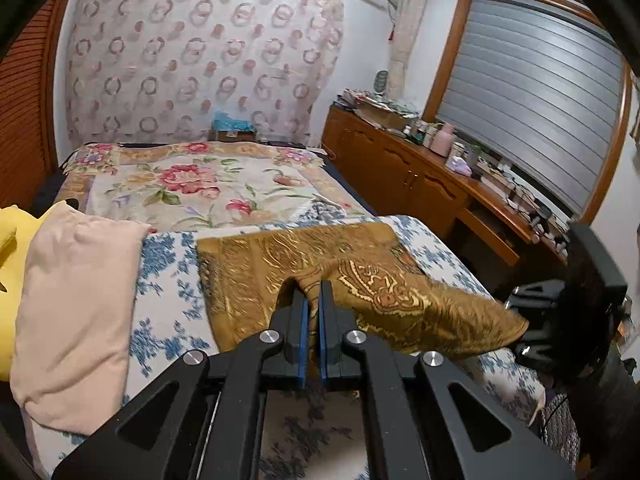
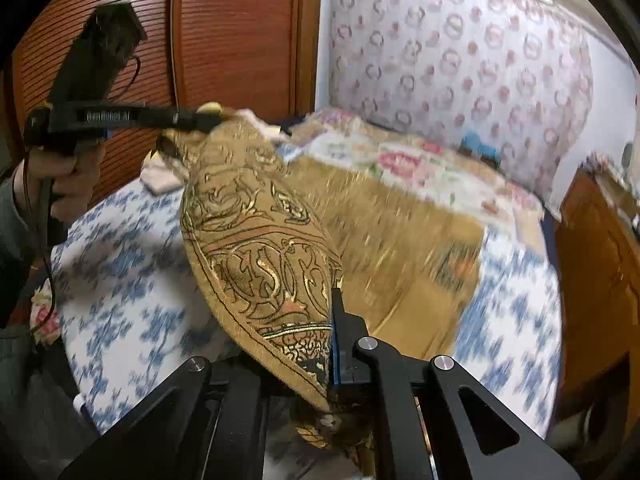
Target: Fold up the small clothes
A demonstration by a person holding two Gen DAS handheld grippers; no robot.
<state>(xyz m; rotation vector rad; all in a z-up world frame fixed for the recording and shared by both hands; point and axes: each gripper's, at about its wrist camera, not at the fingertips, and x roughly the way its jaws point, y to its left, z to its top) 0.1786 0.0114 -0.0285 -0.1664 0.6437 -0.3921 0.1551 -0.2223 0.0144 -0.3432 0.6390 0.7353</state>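
Note:
A gold-brown patterned cloth [image 1: 280, 276] lies partly on the blue-flowered bedspread [image 1: 164, 264]. My left gripper [image 1: 314, 286] is shut on one near corner of it and lifts that corner. My right gripper [image 1: 532, 330] is shut on the other near corner at the right. In the right wrist view the cloth [image 2: 260, 256] hangs stretched between my right gripper [image 2: 332, 300] and my left gripper [image 2: 204, 118], held by a hand at upper left. The cloth's far part rests on the bed.
A pink pillow [image 1: 76, 304] and a yellow cushion [image 1: 10, 240] lie at the left. A floral blanket [image 1: 200, 184] covers the far bed. A wooden cabinet [image 1: 420, 176] with many small items stands at the right. A wooden wardrobe [image 2: 240, 40] stands on the left side.

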